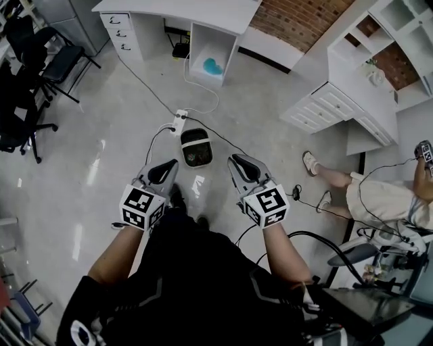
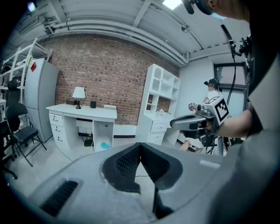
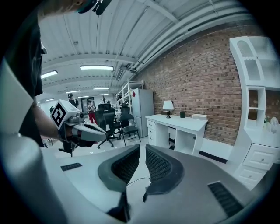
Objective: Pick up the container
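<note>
The container (image 1: pixel 196 147) is a small white-rimmed bin with a dark inside, standing on the floor ahead of my feet. In the head view my left gripper (image 1: pixel 172 164) hangs just left of and nearer than it, my right gripper (image 1: pixel 233 161) just right of it, both above the floor and apart from it. Both are shut with nothing between the jaws. In the left gripper view the left gripper (image 2: pixel 140 147) points into the room, with the right gripper (image 2: pixel 192 122) at its side. The right gripper view shows the right gripper (image 3: pixel 142 149) and the left gripper (image 3: pixel 87 131). Neither gripper view shows the container.
A white power strip (image 1: pixel 179 121) with cables lies just beyond the container. A white desk (image 1: pixel 183 13) stands at the far wall, black chairs (image 1: pixel 27 67) at left, a white cabinet (image 1: pixel 352 101) at right. A person's legs (image 1: pixel 331 179) stretch out at right.
</note>
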### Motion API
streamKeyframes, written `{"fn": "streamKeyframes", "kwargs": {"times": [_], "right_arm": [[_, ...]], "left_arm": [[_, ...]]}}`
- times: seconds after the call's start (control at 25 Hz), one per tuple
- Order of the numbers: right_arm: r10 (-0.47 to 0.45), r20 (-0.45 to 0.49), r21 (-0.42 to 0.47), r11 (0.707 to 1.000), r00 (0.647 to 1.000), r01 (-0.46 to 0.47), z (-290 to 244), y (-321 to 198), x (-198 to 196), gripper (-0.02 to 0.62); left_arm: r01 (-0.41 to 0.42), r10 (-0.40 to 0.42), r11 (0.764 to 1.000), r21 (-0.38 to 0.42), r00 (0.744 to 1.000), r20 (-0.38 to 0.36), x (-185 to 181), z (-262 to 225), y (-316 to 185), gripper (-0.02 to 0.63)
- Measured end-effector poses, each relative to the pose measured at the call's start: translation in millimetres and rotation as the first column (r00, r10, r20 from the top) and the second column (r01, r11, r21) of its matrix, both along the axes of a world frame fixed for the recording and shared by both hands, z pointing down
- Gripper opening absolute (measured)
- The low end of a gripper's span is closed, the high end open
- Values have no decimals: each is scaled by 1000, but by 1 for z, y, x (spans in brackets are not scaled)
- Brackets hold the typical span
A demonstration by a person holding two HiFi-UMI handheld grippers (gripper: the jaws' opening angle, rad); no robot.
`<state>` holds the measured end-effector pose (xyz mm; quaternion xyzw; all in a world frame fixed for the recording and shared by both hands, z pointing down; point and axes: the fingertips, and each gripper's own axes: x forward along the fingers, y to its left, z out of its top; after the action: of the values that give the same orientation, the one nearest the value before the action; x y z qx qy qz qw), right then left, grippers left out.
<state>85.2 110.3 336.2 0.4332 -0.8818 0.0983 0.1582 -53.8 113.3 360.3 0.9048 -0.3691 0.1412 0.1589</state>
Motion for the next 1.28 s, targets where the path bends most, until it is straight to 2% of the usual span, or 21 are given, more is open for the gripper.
{"fn": "streamKeyframes", "kwargs": {"times": [0.16, 0.4, 0.44, 0.52, 0.6, 0.68, 0.8, 0.96, 1.04, 1.16, 1.28], "right_arm": [[-22, -54, -24, 999, 998, 21, 26, -34, -8, 8], [-75, -103, -80, 995, 992, 67, 55, -75, -24, 9], [-74, -106, -94, 994, 992, 64, 61, -81, -24, 9], [-75, -111, -116, 991, 991, 62, 73, -93, -23, 14], [-97, -114, -140, 987, 989, 81, 85, -99, -23, 42], [-132, -122, -167, 980, 984, 111, 100, -105, -21, 111], [-190, -169, -197, 968, 967, 156, 130, -125, -12, 131], [-316, -175, -273, 925, 932, 263, 167, -134, -4, 144], [-347, -159, -315, 905, 924, 285, 187, -144, 8, 150], [-380, -185, -347, 888, 906, 302, 216, -164, 30, 155], [-448, -173, -379, 852, 877, 361, 239, -172, 33, 163]], "left_arm": [[-61, 61, 998, -4, 998, 32, -5, 22, -33, 8], [-92, 94, 995, -22, 991, 92, -20, 52, -79, 12], [-105, 108, 994, -36, 989, 101, -19, 59, -85, 28], [-134, 142, 989, -68, 982, 124, -17, 73, -93, 112], [-156, 170, 983, -97, 974, 153, -13, 86, -98, 133], [-163, 181, 980, -115, 968, 174, -9, 99, -104, 133], [-163, 191, 977, -136, 954, 233, -2, 123, -122, 133], [-119, 181, 969, -218, 940, 289, 11, 166, -122, 133], [-93, 166, 967, -238, 937, 306, 24, 180, -128, 132], [-67, 149, 964, -258, 937, 316, 43, 200, -144, 132], [-22, 141, 950, -311, 920, 366, 49, 227, -149, 135]]}}
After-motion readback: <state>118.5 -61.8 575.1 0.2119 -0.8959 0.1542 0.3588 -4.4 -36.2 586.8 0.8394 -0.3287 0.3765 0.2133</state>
